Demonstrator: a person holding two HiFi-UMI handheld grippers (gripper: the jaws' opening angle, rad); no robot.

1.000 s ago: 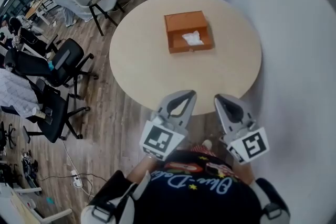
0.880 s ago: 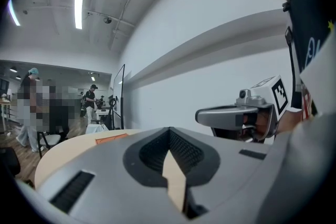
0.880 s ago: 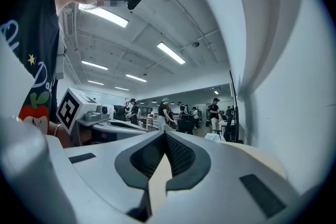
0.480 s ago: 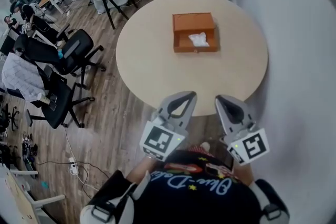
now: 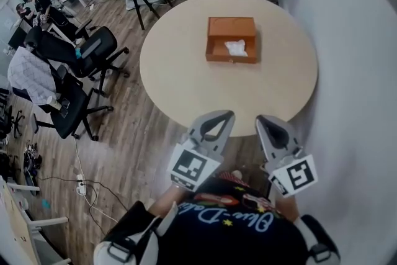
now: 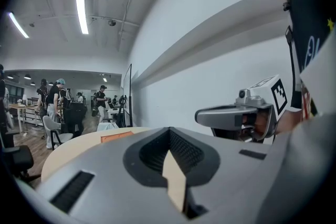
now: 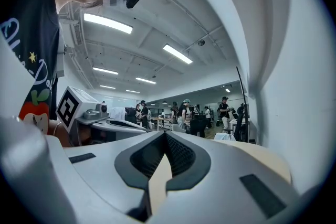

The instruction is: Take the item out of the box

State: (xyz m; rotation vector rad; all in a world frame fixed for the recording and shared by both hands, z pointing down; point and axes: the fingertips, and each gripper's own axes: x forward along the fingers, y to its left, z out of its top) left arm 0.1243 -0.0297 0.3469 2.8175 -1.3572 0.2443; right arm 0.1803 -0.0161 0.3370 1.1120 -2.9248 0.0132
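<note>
Both claws are sitting closed and empty. The left claw [image 5: 216, 117] and the right claw [image 5: 268, 121] are each showing jaws pressed together with nothing between them, and they are hovering side by side at the near rim of the counter [image 5: 180, 80]. The item [image 5: 236, 48], a white crumpled wad, is lying in the open box [image 5: 231, 28], toward its near right part. The box is sitting on the far half of the counter, well apart from both claws.

A claw arriving closed is likely going to be shoving the wad instead of taking it, so the jaws are needing to part first. The wad is looking soft and light, so a shallow pinch is risking catching only a fold and dropping it, or snagging it on a box wall. Nothing is holding the box, so a bump on its near wall is probably going to be sliding it. A level approach is risking exactly that bump, and coming down from above is looking safer.

The counter is lying bare between claws and box, giving a wide run. The wall [image 5: 353, 71] is standing just beside the right rim, squeezing room on that side. The chairs [image 5: 80, 59] are standing apart on the left, and the box is sitting well in from every rim
</note>
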